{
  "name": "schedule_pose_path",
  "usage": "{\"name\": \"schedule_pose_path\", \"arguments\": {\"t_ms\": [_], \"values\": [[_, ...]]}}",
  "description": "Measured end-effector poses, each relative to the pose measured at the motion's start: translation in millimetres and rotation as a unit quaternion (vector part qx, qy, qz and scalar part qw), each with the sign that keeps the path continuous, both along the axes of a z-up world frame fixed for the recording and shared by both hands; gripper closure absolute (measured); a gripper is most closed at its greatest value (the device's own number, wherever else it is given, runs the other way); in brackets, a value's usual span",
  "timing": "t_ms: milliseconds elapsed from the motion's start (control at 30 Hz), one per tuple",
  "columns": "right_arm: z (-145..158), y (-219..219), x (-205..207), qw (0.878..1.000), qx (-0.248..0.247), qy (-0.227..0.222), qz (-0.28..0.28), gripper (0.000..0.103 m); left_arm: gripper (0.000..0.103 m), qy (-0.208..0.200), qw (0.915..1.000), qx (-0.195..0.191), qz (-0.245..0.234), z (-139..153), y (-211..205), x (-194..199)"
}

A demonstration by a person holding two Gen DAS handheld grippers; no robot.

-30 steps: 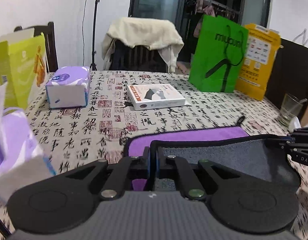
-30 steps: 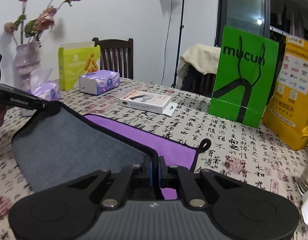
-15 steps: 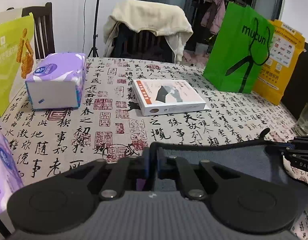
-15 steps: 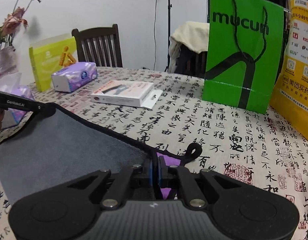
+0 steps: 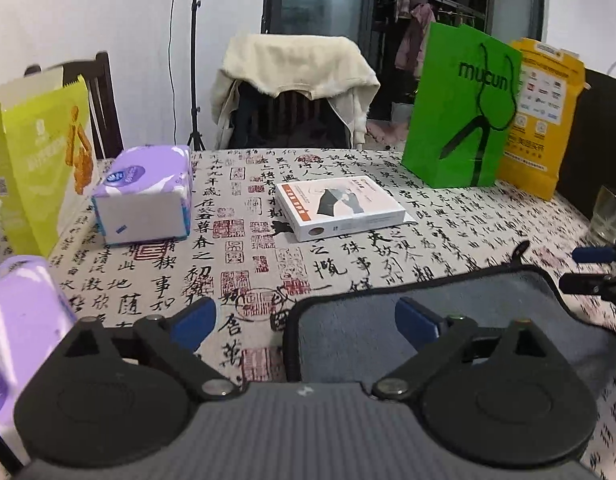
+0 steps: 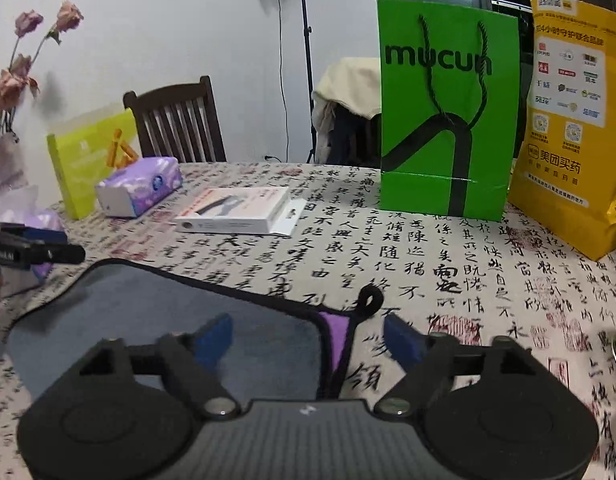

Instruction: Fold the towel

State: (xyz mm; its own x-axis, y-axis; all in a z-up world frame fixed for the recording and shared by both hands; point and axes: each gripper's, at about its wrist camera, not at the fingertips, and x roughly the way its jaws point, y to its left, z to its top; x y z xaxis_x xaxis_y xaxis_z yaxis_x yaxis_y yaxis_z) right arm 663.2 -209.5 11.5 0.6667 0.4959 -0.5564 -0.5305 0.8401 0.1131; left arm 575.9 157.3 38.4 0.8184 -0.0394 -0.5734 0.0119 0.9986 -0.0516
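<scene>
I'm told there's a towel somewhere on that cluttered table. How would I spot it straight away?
Start at the tall green bag standing on the calligraphy tablecloth, then look toward the near edge. The towel lies flat there, between the two open grippers. It is the only soft thing on the cloth: grey on top, black-trimmed, with a purple underside and a small hanging loop showing at one corner.

Each gripper, the left gripper (image 5: 304, 320) and the right gripper (image 6: 308, 338), has a ribbed grey body with a small white mark, two round matte-black discs, black linkage arms on silver pivot screws, and blue pads (image 5: 194, 320) lining the jaws.
</scene>
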Motion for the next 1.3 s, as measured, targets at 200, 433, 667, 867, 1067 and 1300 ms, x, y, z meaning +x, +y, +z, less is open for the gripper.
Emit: {"name": "schedule_pose_path", "arguments": {"t_ms": [200,433,667,867,1067,1300], "values": [[8,-3,-30,1.0,-0.001,-0.008,-0.015,0.009,0.0,-0.016,0.9997,0.017,0.001,12,-7,-31],[20,-10,-69,0.999,0.007,-0.03,-0.035,0.0,0.0,-0.03,0.9991,0.028,0.01,19,-13,-71],[30,-12,-107,0.998,0.01,-0.045,-0.044,0.0,0.0,-0.046,0.9985,0.026,0.014,27,-16,-109],[32,-11,-138,0.998,0.01,-0.051,-0.044,0.0,0.0,-0.054,0.998,0.026,0.017,33,-16,-137],[35,-10,-165,0.997,0.014,-0.055,-0.049,0.0,0.0,-0.065,0.9975,0.024,0.014,40,-19,-162],[39,-16,-198,0.997,0.023,-0.059,-0.053,0.0,0.0,-0.076,0.9969,0.017,0.008,44,-25,-196]]}}
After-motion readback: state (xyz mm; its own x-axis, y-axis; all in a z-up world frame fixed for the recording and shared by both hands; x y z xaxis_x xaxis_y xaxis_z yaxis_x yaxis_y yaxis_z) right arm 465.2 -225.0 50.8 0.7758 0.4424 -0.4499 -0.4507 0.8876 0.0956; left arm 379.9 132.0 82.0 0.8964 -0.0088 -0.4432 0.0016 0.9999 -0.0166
